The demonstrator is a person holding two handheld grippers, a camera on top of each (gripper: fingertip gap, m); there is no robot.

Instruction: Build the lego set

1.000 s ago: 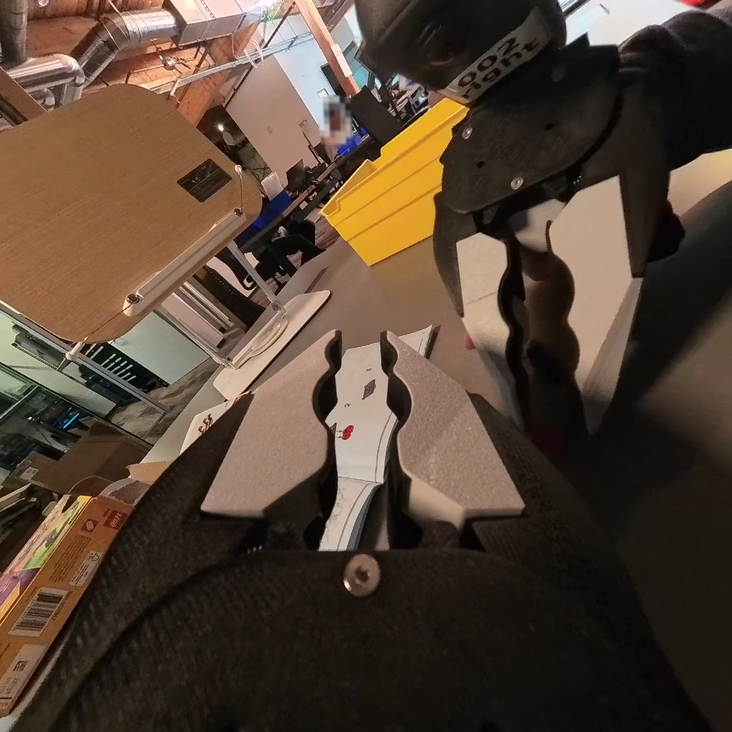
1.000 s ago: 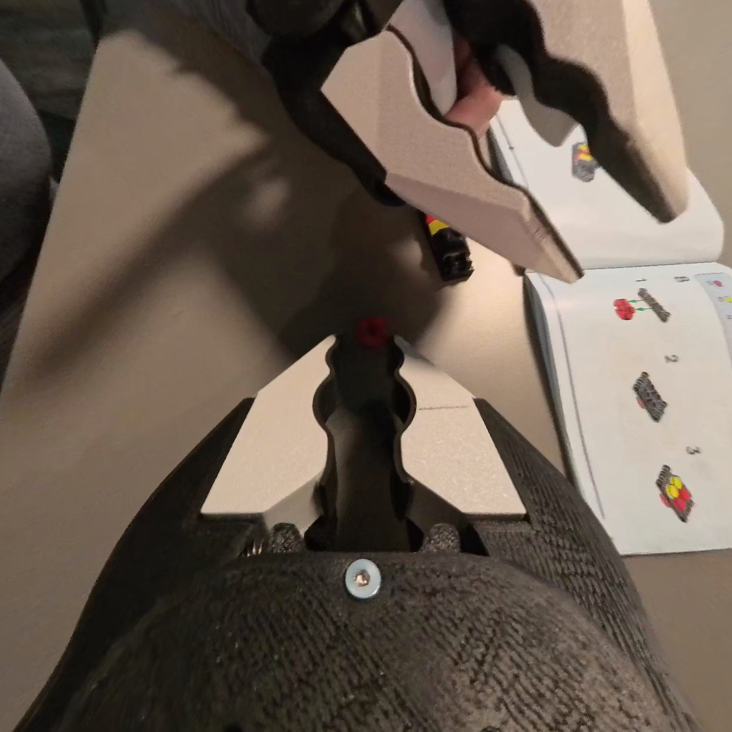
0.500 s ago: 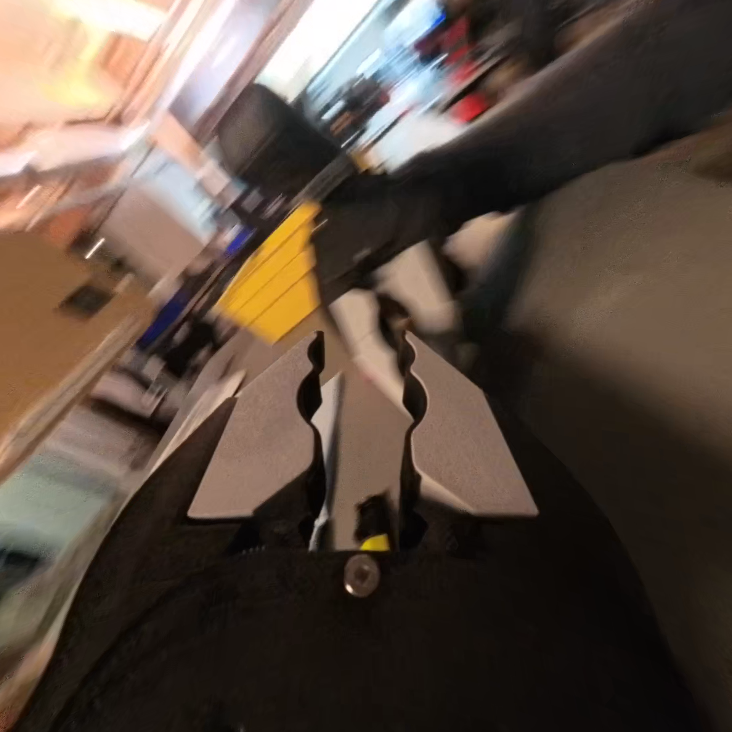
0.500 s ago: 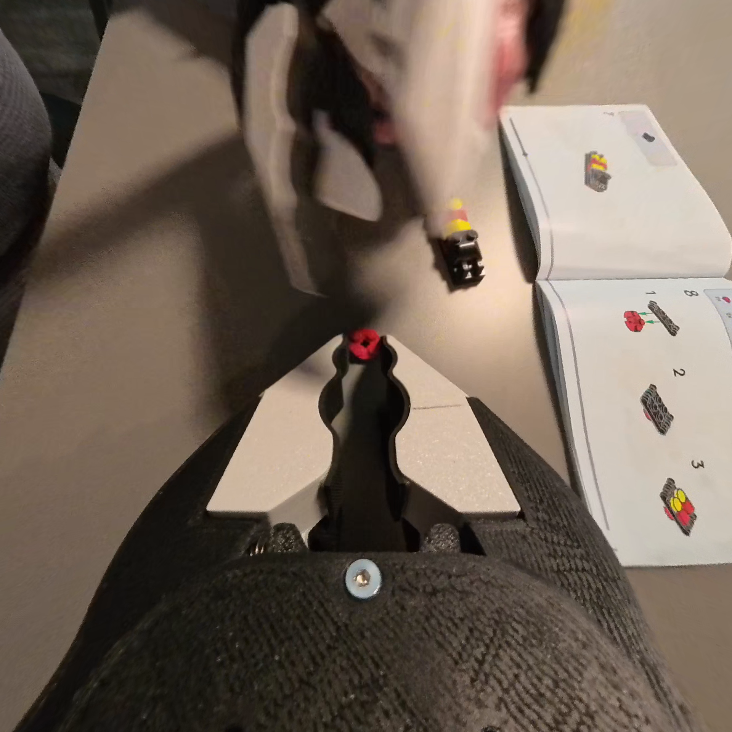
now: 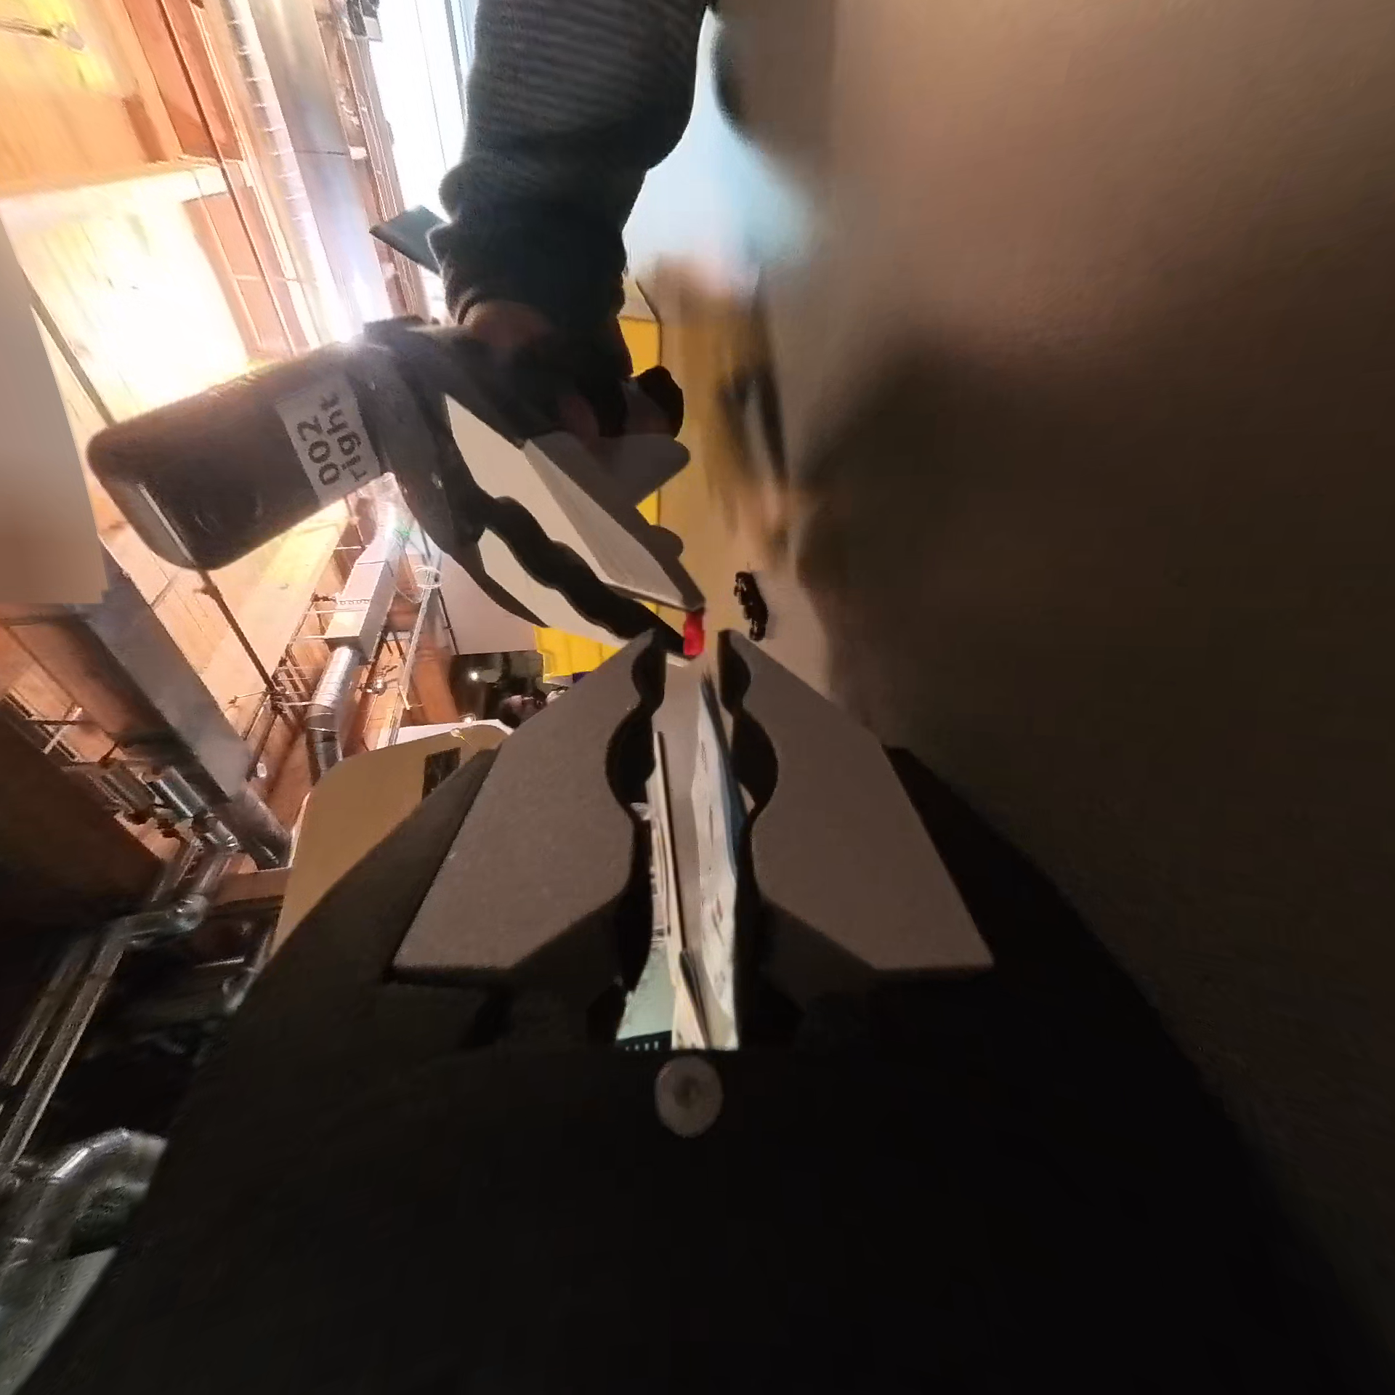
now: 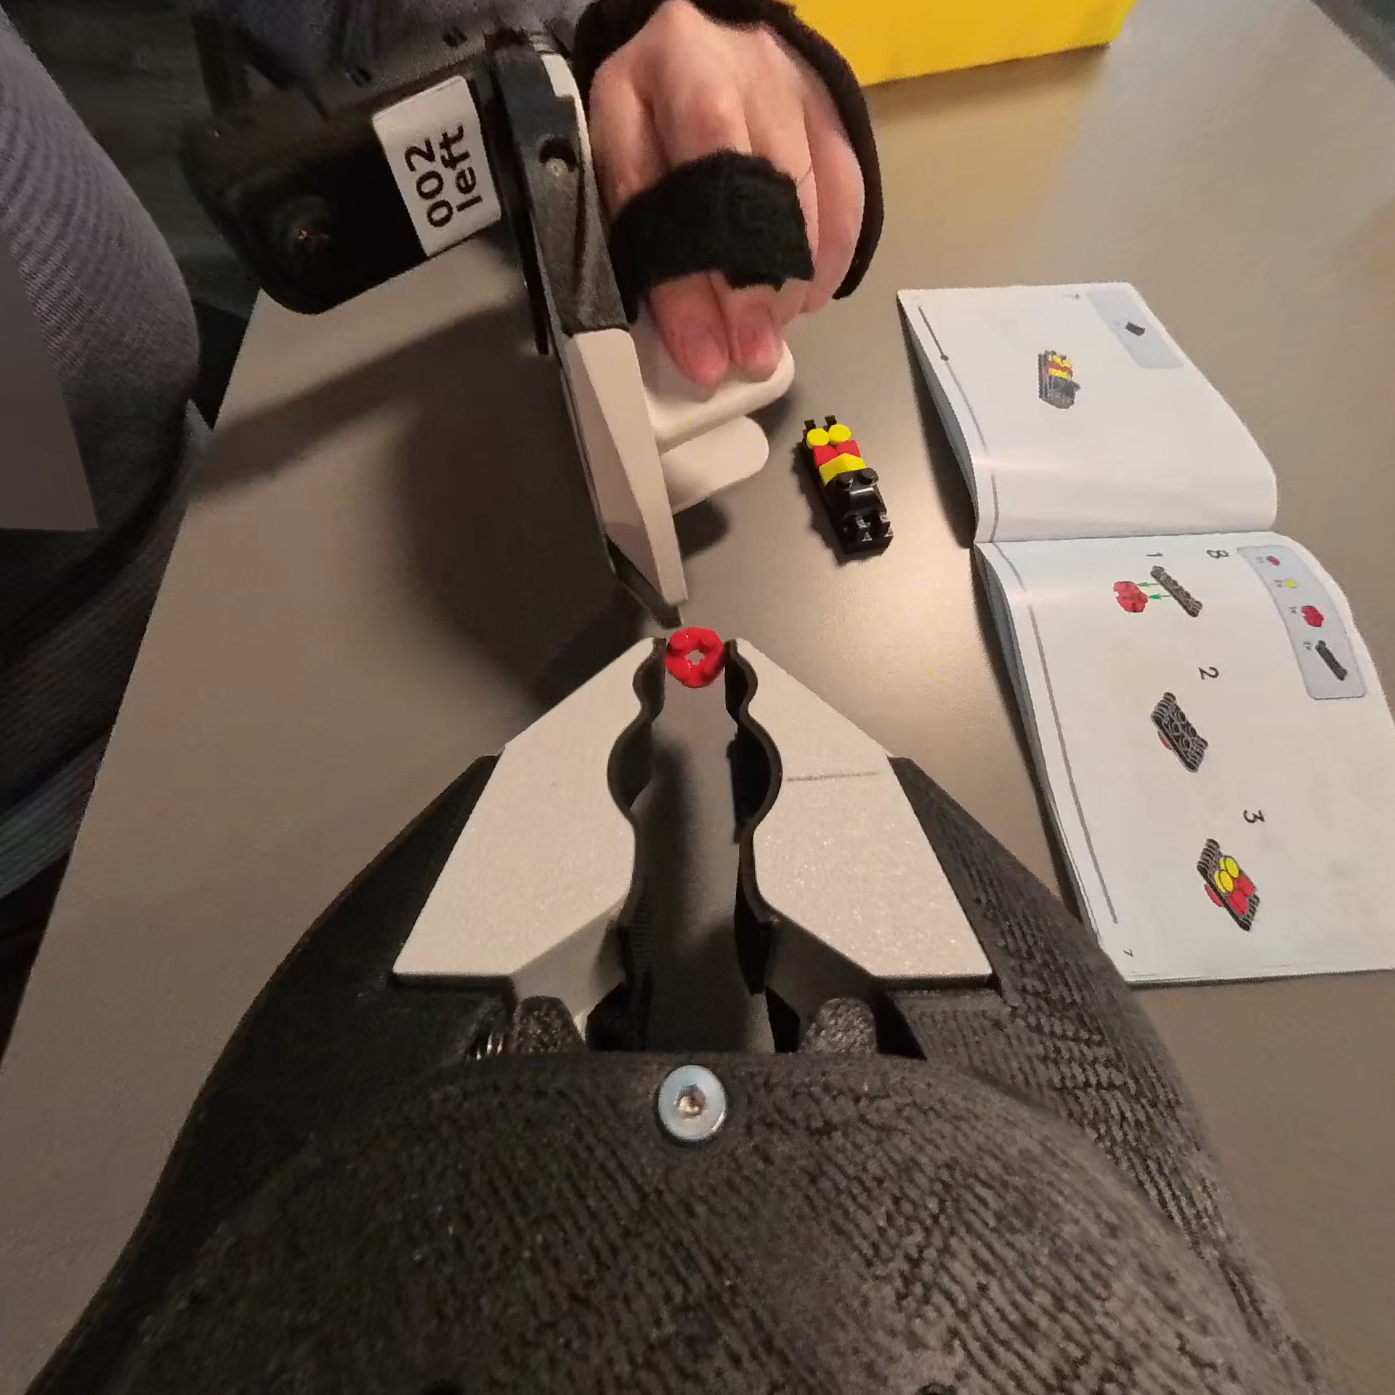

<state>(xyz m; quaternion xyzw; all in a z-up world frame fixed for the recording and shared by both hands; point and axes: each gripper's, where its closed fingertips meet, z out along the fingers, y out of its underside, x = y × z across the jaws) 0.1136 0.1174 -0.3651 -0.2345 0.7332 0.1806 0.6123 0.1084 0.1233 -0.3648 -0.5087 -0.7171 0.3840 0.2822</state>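
Right wrist view: right gripper [image 6: 696, 655] sits low over the grey table [image 6: 340, 679], its fingertips clamped on a small red lego piece [image 6: 693, 658] held right at the tips, round with a cross hole in the middle. Just beyond the red piece, the left gripper [image 6: 664, 600] points down at it from above, tips close to the piece but apart from it; seen edge-on here, so its jaw gap cannot be told from this view. A hand [image 6: 725, 173] with a black strap over the fingers holds that gripper. Past and right of the red piece, a small black lego assembly [image 6: 849, 491] with yellow and red parts on top lies flat on the table, well apart from both grippers. Right of the red piece, an open instruction booklet [image 6: 1177, 679] lies flat, pages showing build drawings. Far beyond, a yellow bin [image 6: 943, 38] stands at the table's back edge; contents not visible. Left wrist view, tilted and partly blurred: left gripper [image 5: 687, 642] has its jaws apart with nothing between them, booklet visible through the gap. Just ahead of its tips the red piece [image 5: 692, 632] is pinched in the right gripper [image 5: 683, 615], with the black assembly [image 5: 752, 604] just beyond the red piece on the table. A dark sleeve [image 5: 558, 151] runs behind.
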